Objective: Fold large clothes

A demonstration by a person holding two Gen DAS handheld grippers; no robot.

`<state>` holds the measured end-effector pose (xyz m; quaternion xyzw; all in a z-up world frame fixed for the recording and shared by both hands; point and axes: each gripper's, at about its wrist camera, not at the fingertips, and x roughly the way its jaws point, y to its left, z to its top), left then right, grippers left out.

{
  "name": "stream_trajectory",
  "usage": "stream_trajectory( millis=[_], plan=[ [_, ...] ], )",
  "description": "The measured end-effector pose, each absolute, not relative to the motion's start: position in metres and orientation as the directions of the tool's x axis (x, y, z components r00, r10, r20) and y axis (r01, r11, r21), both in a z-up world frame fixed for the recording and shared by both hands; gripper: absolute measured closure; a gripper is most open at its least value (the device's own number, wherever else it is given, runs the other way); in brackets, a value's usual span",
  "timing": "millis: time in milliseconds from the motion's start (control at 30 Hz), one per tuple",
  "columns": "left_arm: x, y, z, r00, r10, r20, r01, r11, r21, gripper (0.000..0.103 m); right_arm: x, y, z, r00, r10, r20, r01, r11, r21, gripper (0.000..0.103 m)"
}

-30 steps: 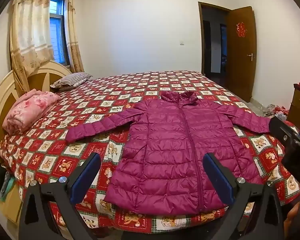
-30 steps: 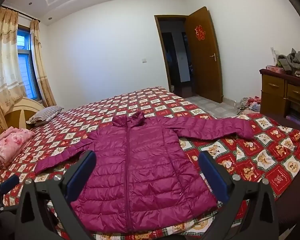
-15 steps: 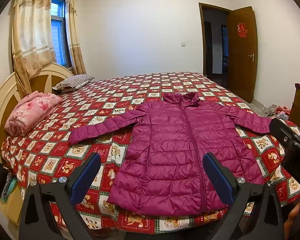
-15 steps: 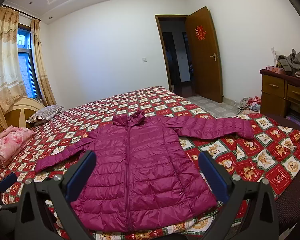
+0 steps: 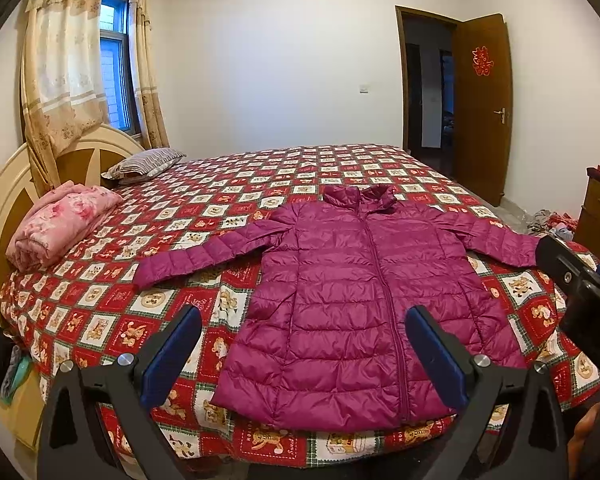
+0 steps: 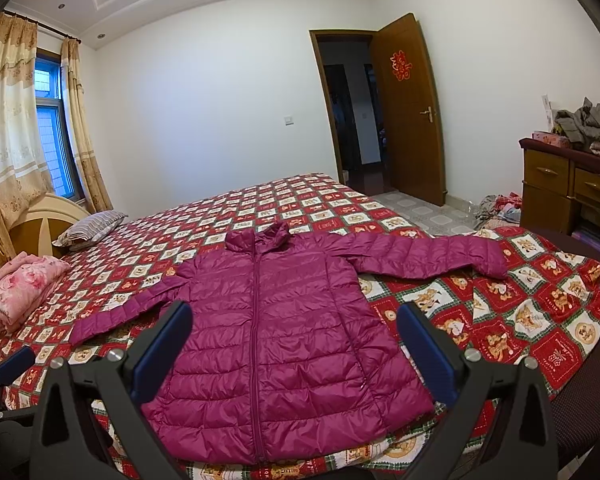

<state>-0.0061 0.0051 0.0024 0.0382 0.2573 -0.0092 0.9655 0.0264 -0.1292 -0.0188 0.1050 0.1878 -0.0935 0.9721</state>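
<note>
Left wrist view – jacket (image 5: 360, 304) flat (zipped), pink blanket (image 5: 60, 224) aside, both claws agape.

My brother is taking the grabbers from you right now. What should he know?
Left gripper: open, holding nothing, above the near edge of the bed.
Right gripper: open, holding nothing, also at the near edge.
Jacket: lying flat on the bedspread, front up, zipped, both sleeves spread out to the sides, hem nearest the grippers.
Done: the jacket is laid out, nothing folded yet.
Left: fold each sleeve in over the body, then fold the jacket up, probably starting from the hem.
</note>
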Motion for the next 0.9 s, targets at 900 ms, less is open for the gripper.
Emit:
stream_trajectory(
  millis=[900],
  plan=[
    [-0.0056, 0.0046, 0.0022, 0.868, 0.002, -0.496, 0.038, 0.997, 0.069, 0.001, 0.0256, -0.1292, -0.0189, 0.913, -0.141, -0.384, 0.221, 0.960, 0.172, 0.000]
  ],
)
